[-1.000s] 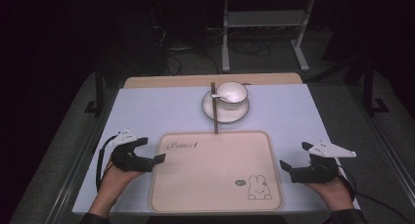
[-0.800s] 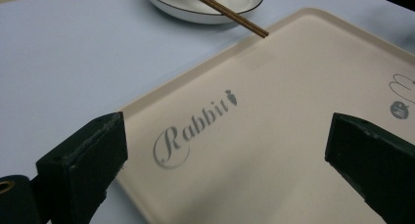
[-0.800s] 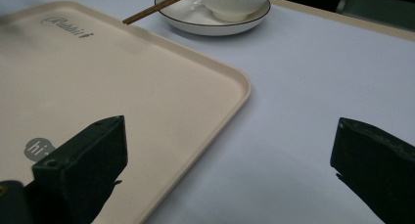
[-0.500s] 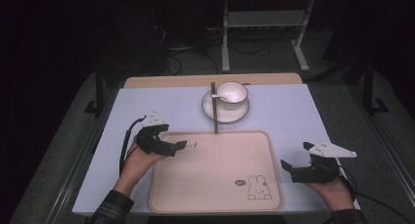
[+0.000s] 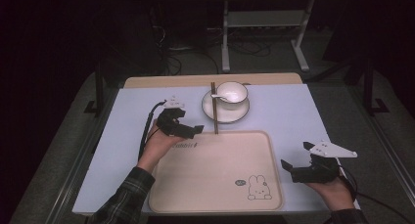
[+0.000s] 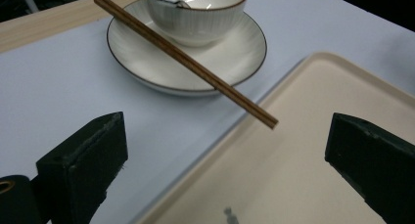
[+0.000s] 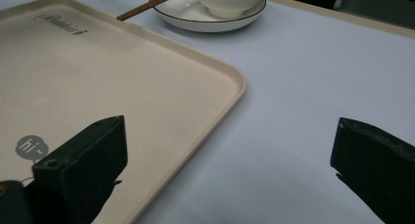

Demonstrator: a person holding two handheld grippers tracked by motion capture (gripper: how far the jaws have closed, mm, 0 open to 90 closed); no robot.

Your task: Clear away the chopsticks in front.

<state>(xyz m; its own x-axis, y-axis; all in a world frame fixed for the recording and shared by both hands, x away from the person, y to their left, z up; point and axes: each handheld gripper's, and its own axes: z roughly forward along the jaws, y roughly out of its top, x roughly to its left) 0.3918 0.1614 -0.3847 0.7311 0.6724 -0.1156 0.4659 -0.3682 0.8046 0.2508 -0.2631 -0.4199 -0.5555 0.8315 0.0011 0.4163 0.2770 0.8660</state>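
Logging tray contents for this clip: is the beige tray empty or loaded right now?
Empty. The tray shows bare surface with printed marks alone; the chopsticks rest on the plate, their tips reaching just over the tray's far rim.

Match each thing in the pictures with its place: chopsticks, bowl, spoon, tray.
Things:
1. chopsticks
2. bowl
3. spoon
4. tray

Places:
A. in the bowl
B. flat on the table, nearest the person
C. standing on the plate
D. across the plate's rim, tips over the tray's edge

Pairs: 1-D, 2-C, 3-A, 4-B
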